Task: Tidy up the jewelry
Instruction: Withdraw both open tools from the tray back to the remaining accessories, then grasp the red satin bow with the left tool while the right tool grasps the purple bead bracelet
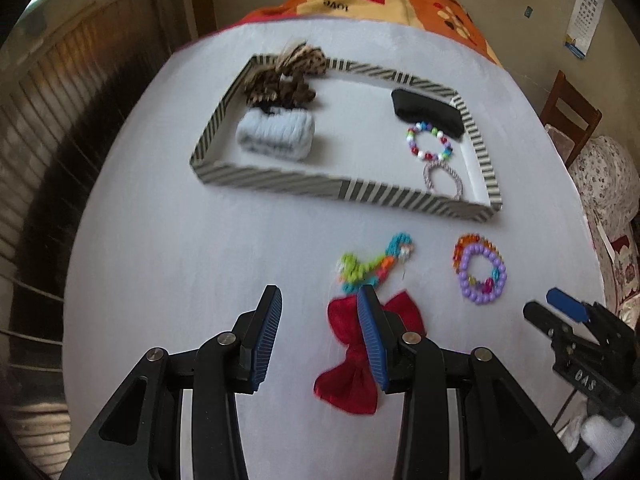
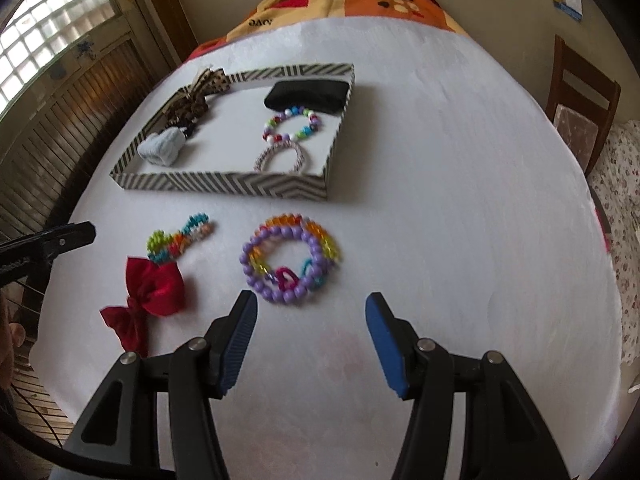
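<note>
Grippers first: left gripper (image 1: 318, 300) has its jaws apart with nothing between the pads; its right finger hangs over the red fabric bow (image 1: 352, 360), which lies flat on the white tablecloth (image 1: 160, 240), not gripped. Probably lining up on the bow. Right gripper (image 2: 310, 306) is also spread and empty, aimed just short of the purple round-bead bracelet (image 2: 288, 262), which lies tangled with an orange-and-rainbow clear-bead bracelet (image 2: 320, 232). My read: one loose piece per hand.

Just past the bow, touching its top edge, sits a crumpled multicolour loom-band chain (image 1: 374, 260). All four pieces are loose on the cloth, so they look like the remaining work.

Further out, the shallow black-and-white striped cardboard tray (image 1: 340, 192) is the sorting target. Contents look grouped by kind:
- right end: mixed-colour bead bracelet (image 1: 428, 140), silvery twisted elastic loop (image 1: 442, 178), flat black fabric piece (image 1: 428, 114)
- left end: pale blue knitted band (image 1: 274, 136), leopard-print fabric bow (image 1: 280, 80)

Judging by that, bracelets go right and the bow left.
</note>
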Demonstrator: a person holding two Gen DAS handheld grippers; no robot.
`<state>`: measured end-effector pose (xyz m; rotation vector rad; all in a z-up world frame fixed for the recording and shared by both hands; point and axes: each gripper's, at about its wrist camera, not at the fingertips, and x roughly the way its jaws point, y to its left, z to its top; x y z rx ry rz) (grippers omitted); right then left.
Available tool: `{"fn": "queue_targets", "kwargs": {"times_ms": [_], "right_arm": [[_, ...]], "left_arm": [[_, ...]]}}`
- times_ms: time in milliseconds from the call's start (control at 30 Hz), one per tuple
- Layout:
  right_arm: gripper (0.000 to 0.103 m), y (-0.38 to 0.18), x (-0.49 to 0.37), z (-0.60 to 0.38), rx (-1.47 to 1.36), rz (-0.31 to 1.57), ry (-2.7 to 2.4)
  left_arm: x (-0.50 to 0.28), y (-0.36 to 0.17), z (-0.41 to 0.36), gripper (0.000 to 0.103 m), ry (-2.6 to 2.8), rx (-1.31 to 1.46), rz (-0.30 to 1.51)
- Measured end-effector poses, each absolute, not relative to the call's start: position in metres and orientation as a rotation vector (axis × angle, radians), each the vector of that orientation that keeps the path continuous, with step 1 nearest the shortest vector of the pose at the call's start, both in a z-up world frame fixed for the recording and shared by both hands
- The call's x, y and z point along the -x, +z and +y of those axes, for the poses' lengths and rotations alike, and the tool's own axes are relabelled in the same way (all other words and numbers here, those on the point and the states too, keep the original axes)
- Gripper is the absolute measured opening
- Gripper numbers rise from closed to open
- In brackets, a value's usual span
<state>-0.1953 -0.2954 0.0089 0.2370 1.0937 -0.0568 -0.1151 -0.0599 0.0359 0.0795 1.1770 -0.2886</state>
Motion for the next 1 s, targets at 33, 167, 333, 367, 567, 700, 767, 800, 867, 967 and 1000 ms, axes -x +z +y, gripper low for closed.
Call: {"fn": "queue_targets", "kwargs": {"times_ms": [33, 167, 333, 367, 567, 700, 767, 800, 867, 967, 1000], "right_arm": [[0.059, 0.007, 0.196, -0.297, -0.240, 1.095, -0.056], [0.059, 0.002, 0.195, -0.301, -0.238, 1.097, -0.059], [0.056, 0.002, 0.186, -0.302, -0.230, 1.085, -0.039], [0.054, 0.001, 0.183, -0.302, -0.226, 1.087, -0.038], [0.040, -0.009, 0.167, -0.302, -0.238, 1.106, -0.022], [0.036, -0.012, 0.162, -0.298, -0.234, 1.112, -0.016], [0.036, -0.013, 0.160, -0.296, -0.227, 1.112, -0.014], [0.036, -0.013, 0.160, -0.295, -0.225, 1.113, -0.012], [0.036, -0.014, 0.159, -0.293, -0.222, 1.113, -0.011], [0.036, -0.015, 0.157, -0.292, -0.222, 1.115, -0.011], [0.036, -0.016, 0.157, -0.292, -0.224, 1.115, -0.010]], "left_arm": [[0.117, 0.035, -0.059, 0.028, -0.289, -0.082, 1.181], [0.128, 0.024, -0.056, 0.028, -0.300, -0.079, 1.214], [0.135, 0.008, -0.057, 0.028, -0.302, -0.076, 1.258], [0.136, 0.007, -0.057, 0.028, -0.303, -0.073, 1.263], [0.139, 0.002, -0.059, 0.028, -0.308, -0.059, 1.280], [0.139, 0.000, -0.058, 0.028, -0.302, -0.062, 1.282], [0.139, -0.002, -0.057, 0.028, -0.302, -0.060, 1.286], [0.139, -0.002, -0.057, 0.028, -0.301, -0.062, 1.287], [0.138, -0.003, -0.057, 0.028, -0.304, -0.062, 1.290], [0.138, -0.004, -0.057, 0.028, -0.307, -0.064, 1.289], [0.137, -0.004, -0.056, 0.028, -0.308, -0.064, 1.290]]}}
